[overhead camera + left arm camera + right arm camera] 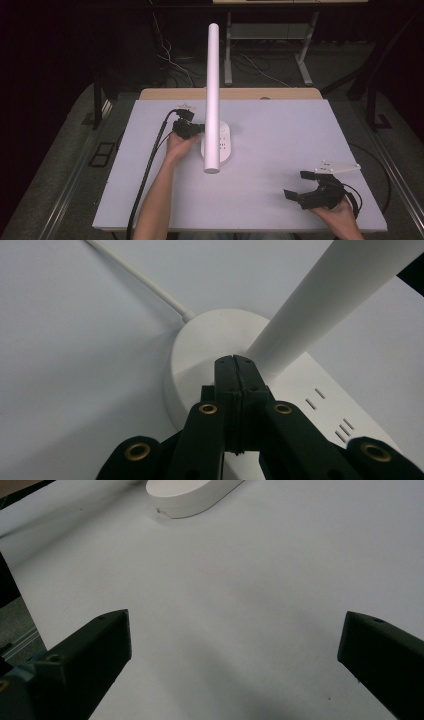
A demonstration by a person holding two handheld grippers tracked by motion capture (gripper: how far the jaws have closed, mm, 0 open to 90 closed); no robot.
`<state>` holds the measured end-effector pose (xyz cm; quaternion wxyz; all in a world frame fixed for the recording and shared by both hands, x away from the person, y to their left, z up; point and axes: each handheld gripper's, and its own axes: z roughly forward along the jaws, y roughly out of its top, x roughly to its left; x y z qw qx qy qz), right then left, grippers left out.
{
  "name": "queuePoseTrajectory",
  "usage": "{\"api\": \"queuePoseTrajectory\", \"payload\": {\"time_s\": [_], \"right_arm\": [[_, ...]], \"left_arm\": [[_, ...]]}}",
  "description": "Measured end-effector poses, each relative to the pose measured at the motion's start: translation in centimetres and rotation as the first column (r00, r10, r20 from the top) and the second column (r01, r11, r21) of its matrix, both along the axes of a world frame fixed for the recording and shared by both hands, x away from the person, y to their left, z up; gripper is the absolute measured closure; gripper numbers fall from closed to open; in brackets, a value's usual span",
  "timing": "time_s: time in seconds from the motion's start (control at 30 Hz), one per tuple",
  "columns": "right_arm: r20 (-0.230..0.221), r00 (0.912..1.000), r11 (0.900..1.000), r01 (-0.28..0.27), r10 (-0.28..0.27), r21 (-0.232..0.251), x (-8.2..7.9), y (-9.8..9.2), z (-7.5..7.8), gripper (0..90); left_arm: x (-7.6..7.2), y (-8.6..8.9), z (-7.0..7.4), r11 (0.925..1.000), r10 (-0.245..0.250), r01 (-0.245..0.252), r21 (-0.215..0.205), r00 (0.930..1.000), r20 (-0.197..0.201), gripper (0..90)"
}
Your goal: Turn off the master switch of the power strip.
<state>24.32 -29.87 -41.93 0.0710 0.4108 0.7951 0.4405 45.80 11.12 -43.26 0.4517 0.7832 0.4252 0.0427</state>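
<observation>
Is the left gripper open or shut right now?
Shut. In the left gripper view the left gripper has its two black jaws pressed together with no gap, tips resting at the white lamp base, beside its pole.

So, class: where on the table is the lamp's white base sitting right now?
In the high view, the lamp base sits slightly left of the table's centre, with the shut left gripper at its left edge; the right gripper waits near the front right corner.

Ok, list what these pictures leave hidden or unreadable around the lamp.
- High view: the far part of the lamp base lies behind the white tube.
- Left gripper view: the shut left gripper covers the base surface under its tips; whether it presses a button cannot be told.
- Left gripper view: the cord is cut off by the top edge.
</observation>
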Motion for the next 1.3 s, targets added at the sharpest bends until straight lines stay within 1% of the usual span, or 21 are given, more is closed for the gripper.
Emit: {"api": "queuePoseTrajectory", "payload": {"time_s": [0.17,0.2,0.27,0.33,0.37,0.4,0.43,0.47,0.5,0.57,0.63,0.7,0.77,0.87,0.9,1.0,1.03,1.17,1.23,1.27,1.3], "right_arm": [[0.005,1.0000,1.000,-0.003,0.003,0.000,0.04,0.08,-0.01,0.1],[0.008,1.0000,1.000,-0.005,0.005,-0.001,0.02,0.12,0.01,0.0],[0.007,1.0000,1.000,-0.005,0.005,-0.001,-0.01,0.13,0.03,0.1],[0.007,1.0000,1.000,-0.006,0.006,-0.001,-0.03,0.14,0.05,0.1],[0.009,0.9999,1.000,-0.006,0.006,-0.002,-0.02,0.13,0.06,0.0],[0.009,0.9999,1.000,-0.006,0.006,-0.002,-0.02,0.13,0.06,0.0],[0.008,0.9999,1.000,-0.006,0.006,-0.002,-0.04,0.13,0.08,0.1],[0.008,0.9999,1.000,-0.006,0.006,-0.002,-0.04,0.13,0.08,0.1],[0.008,1.0000,1.000,-0.005,0.005,-0.002,-0.07,0.14,0.10,0.0],[0.008,1.0000,1.000,-0.004,0.004,-0.002,-0.10,0.16,0.10,0.0],[0.008,1.0000,1.000,-0.005,0.005,-0.002,-0.09,0.18,0.09,0.1],[0.011,0.9999,1.000,-0.008,0.008,-0.001,-0.10,0.21,0.11,0.1],[0.004,1.0000,1.000,-0.006,0.006,0.000,-0.17,0.24,0.15,0.1],[0.005,1.0000,1.000,-0.006,0.006,0.001,-0.20,0.23,0.19,0.0],[0.012,0.9999,1.000,-0.008,0.008,0.000,-0.16,0.20,0.18,0.0],[0.015,0.9999,1.000,-0.007,0.007,-0.001,-0.21,0.21,0.20,0.1],[0.008,0.9999,1.000,-0.008,0.008,-0.002,-0.28,0.24,0.19,0.0],[0.016,0.9998,1.000,-0.010,0.010,-0.003,-0.16,0.21,0.13,0.0],[0.006,1.0000,1.000,-0.006,0.006,-0.002,-0.14,0.24,0.13,0.0],[0.006,1.0000,1.000,-0.006,0.006,-0.002,-0.12,0.24,0.12,0.1],[0.006,1.0000,1.000,-0.005,0.005,-0.002,-0.13,0.25,0.12,0.1]], "left_arm": [[-0.02,-0.11,-0.14,0.9998,0.018,-0.018,0.005,0.9998,-0.011,90.0],[-0.01,-0.08,-0.15,0.9997,0.026,-0.026,0.000,0.9995,-0.020,90.0],[0.01,-0.05,-0.20,0.9996,0.029,-0.029,-0.005,0.9994,-0.021,90.0],[-0.07,0.01,-0.33,0.9990,0.037,-0.038,-0.023,0.9990,-0.026,90.0],[-0.02,0.26,-0.49,0.9976,0.046,-0.049,-0.048,0.9978,-0.047,90.0],[-0.02,0.26,-0.49,0.9976,0.046,-0.049,-0.048,0.9978,-0.047,90.0],[-0.01,0.27,-0.54,0.9967,0.052,-0.055,-0.060,0.9973,-0.053,90.0],[0.02,0.27,-0.51,0.9967,0.052,-0.055,-0.059,0.9970,-0.057,90.0],[-0.01,0.21,-0.47,0.9970,0.055,-0.058,-0.051,0.9971,-0.052,90.0],[-0.16,0.00,-0.37,0.9982,0.053,-0.054,-0.026,0.9980,-0.033,90.0],[-0.14,0.01,-0.39,0.9979,0.056,-0.057,-0.032,0.9977,-0.039,90.0],[0.02,0.15,-0.36,0.9971,0.061,-0.064,-0.042,0.9959,-0.068,90.0],[0.12,0.16,-0.35,0.9972,0.060,-0.063,-0.041,0.9958,-0.070,90.0],[0.08,0.09,-0.40,0.9970,0.066,-0.069,-0.035,0.9951,-0.074,90.0],[0.08,0.11,-0.39,0.9971,0.066,-0.069,-0.033,0.9950,-0.076,90.0],[0.18,0.19,-0.40,0.9963,0.068,-0.073,-0.046,0.9936,-0.090,90.0],[0.21,0.29,-0.43,0.9959,0.068,-0.073,-0.053,0.9928,-0.099,90.0],[0.20,0.26,-0.42,0.9961,0.067,-0.072,-0.051,0.9934,-0.094,90.0],[0.24,0.33,-0.50,0.9933,0.079,-0.088,-0.076,0.9902,-0.115,90.0],[0.28,0.37,-0.54,0.9902,0.090,-0.103,-0.094,0.9869,-0.134,90.0],[0.34,0.50,-0.62,0.9880,0.093,-0.109,-0.110,0.9850,-0.146,90.0]]}}
